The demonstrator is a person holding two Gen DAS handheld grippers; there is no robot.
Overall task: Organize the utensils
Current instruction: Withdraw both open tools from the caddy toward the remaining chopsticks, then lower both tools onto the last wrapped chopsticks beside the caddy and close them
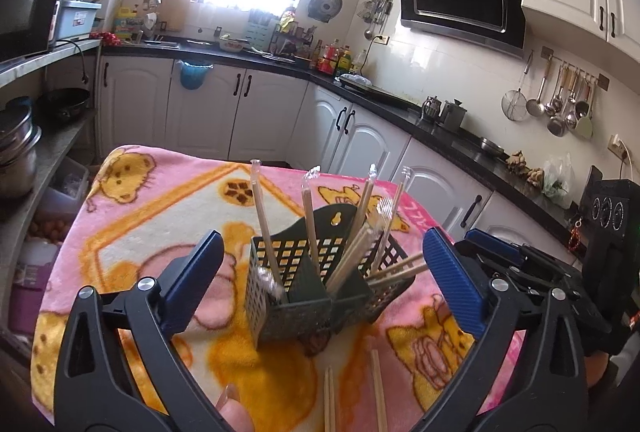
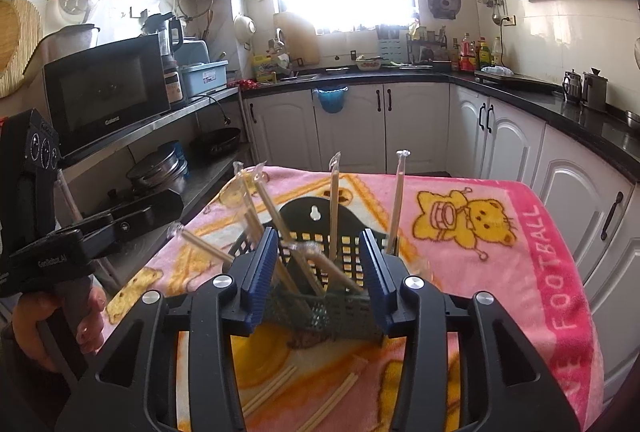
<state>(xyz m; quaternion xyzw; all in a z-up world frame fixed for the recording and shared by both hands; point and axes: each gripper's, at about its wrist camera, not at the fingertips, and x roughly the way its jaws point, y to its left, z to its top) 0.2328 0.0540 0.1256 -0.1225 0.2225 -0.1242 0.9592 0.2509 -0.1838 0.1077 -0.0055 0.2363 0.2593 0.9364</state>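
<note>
Black perforated utensil caddy standing near the middle of the blanket-covered bench, holding several wrapped chopsticks upright or tilted. Two loose chopstick pairs lie toward the near edge. Left gripper: fingers wide apart, empty. Right gripper: fingers apart, empty, before the caddy.

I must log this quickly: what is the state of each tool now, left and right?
Left tool: open, holding nothing; the black basket stands between its fingers.
Right tool: open, holding nothing, in front of the same basket.
</note>
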